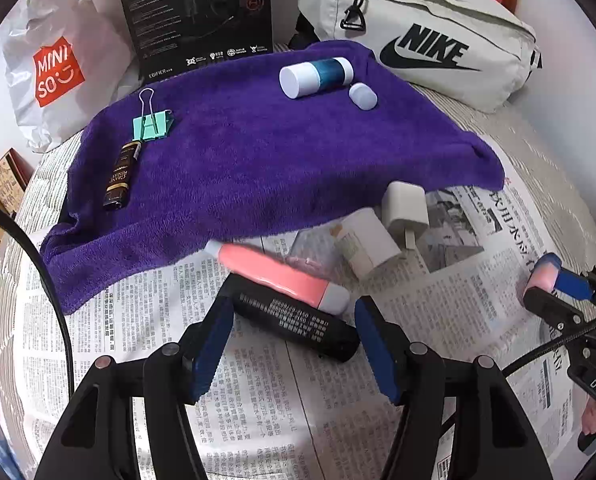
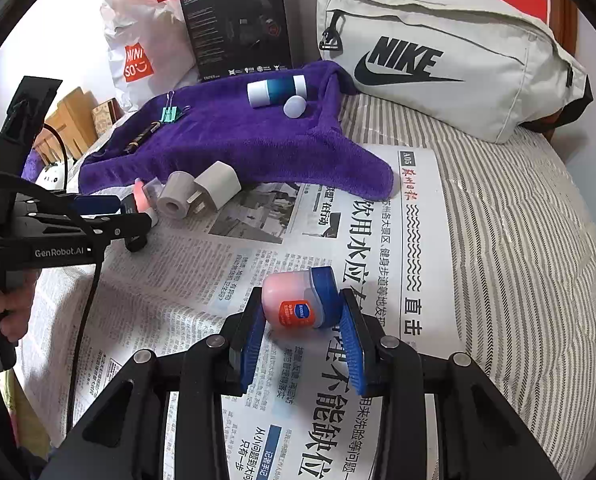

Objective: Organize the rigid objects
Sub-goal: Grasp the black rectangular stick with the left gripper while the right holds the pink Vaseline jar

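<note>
A purple towel (image 1: 258, 152) (image 2: 234, 140) holds a green binder clip (image 1: 152, 124), a dark lipstick tube (image 1: 122, 174), a white and teal bottle (image 1: 315, 76) and a small white cap (image 1: 362, 96). My left gripper (image 1: 294, 332) is open around a black tube (image 1: 298, 328) on the newspaper, with a pink and white tube (image 1: 282, 274) just beyond it. A white roll (image 1: 363, 242) and a white charger plug (image 1: 403, 208) lie further on. My right gripper (image 2: 301, 316) is shut on a small pink jar with a blue lid (image 2: 298, 298), just above the newspaper (image 2: 377, 240).
A white Nike bag (image 2: 437, 60), a black headset box (image 2: 238, 28) and a Miniso bag (image 1: 58, 76) stand behind the towel. Red boxes sit at the back. The striped bedding (image 2: 517, 240) extends right of the newspaper. Cardboard boxes (image 2: 74, 120) stand at the left.
</note>
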`<state>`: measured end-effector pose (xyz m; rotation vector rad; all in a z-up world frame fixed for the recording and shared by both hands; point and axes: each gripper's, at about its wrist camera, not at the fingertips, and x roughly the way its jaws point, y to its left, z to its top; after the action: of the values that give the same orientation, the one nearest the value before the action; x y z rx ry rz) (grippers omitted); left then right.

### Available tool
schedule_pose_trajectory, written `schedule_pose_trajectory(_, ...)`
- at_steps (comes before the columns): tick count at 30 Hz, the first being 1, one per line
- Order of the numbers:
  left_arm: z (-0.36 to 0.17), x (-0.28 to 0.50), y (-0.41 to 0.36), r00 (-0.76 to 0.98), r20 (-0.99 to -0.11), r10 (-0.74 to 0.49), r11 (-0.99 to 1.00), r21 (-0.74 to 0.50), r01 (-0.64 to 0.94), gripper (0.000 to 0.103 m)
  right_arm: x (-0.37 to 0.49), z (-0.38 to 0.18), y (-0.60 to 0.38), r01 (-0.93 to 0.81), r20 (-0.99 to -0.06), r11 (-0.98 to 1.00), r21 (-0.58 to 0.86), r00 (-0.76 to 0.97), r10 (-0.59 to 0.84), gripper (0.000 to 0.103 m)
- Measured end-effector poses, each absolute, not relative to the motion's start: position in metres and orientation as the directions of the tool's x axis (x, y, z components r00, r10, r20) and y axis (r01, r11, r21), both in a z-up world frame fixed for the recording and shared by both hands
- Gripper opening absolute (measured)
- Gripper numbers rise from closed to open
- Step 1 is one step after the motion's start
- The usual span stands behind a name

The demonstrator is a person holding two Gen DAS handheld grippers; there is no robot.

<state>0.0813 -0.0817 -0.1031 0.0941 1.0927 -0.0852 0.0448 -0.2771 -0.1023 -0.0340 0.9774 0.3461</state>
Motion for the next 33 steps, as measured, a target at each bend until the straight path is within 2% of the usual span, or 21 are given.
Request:
schedule_pose_trajectory(3, -0.109, 0.078, -0.07, 0.437, -0.899, 0.025, 0.991, 0.079, 0.106, 0.064, 0.044, -0.103, -0.278, -0.302, -0.815, 0.944, 0.133, 0.509, 0.278, 0.036)
schedule_pose_trajectory(6, -0.109, 0.068, -0.051, 0.44, -0.898, 0.005, 0.993, 0.057, 0.104, 0.064, 0.044, -0.103, -0.279, -0.303, -0.813, 0.943, 0.136, 0.51, 0.281, 0.036)
schedule_pose_trajectory(9, -0.108, 0.062, -0.037, 0.446, -0.894, 0.037, 0.993, 0.083, 0.082, 0.064, 0.045, -0.102, -0.278, -0.302, -0.812, 0.944, 0.135, 0.512, 0.28, 0.036)
schedule_pose_trajectory(16, -0.111, 0.071, -0.036, 0.462, -0.887, -0.002, 0.994, 0.051, 0.101, 0.061, 0.047, -0.103, -0.27, -0.314, -0.817, 0.94, 0.135, 0.501, 0.285, 0.036)
schedule_pose_trajectory(17, -0.111, 0.072, -0.037, 0.463, -0.886, -0.02, 0.993, 0.036, 0.113, 0.049, 0.047, -0.103, -0.27, -0.316, -0.818, 0.939, 0.134, 0.5, 0.285, 0.036)
schedule_pose_trajectory(18, -0.109, 0.072, -0.037, 0.468, -0.883, -0.042, 0.992, 0.018, 0.122, 0.029, 0.046, -0.103, -0.27, -0.318, -0.818, 0.939, 0.133, 0.5, 0.285, 0.036)
schedule_pose_trajectory(19, -0.108, 0.071, -0.037, 0.47, -0.881, -0.054, 0.992, 0.008, 0.129, 0.021, 0.046, -0.103, -0.269, -0.319, -0.818, 0.938, 0.133, 0.5, 0.286, 0.036)
schedule_pose_trajectory(33, -0.107, 0.067, -0.034, 0.494, -0.865, -0.088, 0.986, -0.006, 0.165, 0.021, 0.051, -0.104, -0.265, -0.316, -0.818, 0.938, 0.142, 0.497, 0.291, 0.036)
